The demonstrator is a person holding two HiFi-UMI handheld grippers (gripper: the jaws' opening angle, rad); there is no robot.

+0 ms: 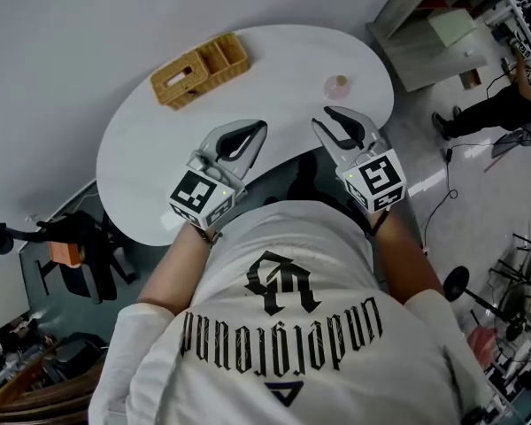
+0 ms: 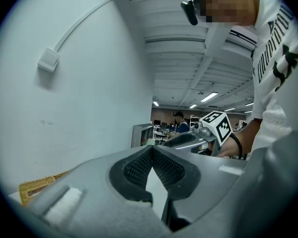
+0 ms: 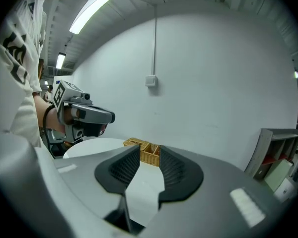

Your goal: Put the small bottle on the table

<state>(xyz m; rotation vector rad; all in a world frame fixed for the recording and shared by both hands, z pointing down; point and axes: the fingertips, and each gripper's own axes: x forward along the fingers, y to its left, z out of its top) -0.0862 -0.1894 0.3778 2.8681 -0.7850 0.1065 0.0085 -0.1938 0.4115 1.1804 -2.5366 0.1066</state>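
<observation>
Wicker basket (image 1: 200, 71): set at the far left part of the table, close to the wall. Two compartments are seen in it. It is well apart from both grippers.

Table (image 1: 142, 149): white and rounded. Its near edge is partly covered by the person's white shirt (image 1: 283, 326).

Left gripper (image 1: 260, 129): held over the near part of the table, pointed up and to the right in the head view. In the left gripper view (image 2: 151, 148) the two ribbed pads are seen meeting at their tips. Nothing is caught between them.

Small bottle (image 1: 337, 85): stood on the table, right of centre, pale pink. It is found just beyond the right gripper's tips and is touched by neither gripper.

Right gripper (image 1: 322, 115): held over the near right part of the table, beside the left gripper. In the right gripper view (image 3: 149, 151) its fingers are seen apart, with a clear gap between the pads. No object is gripped. Only the table top and the far basket are seen through the gap.

Cabinet (image 1: 442, 42): placed on the floor to the right of the table.
</observation>
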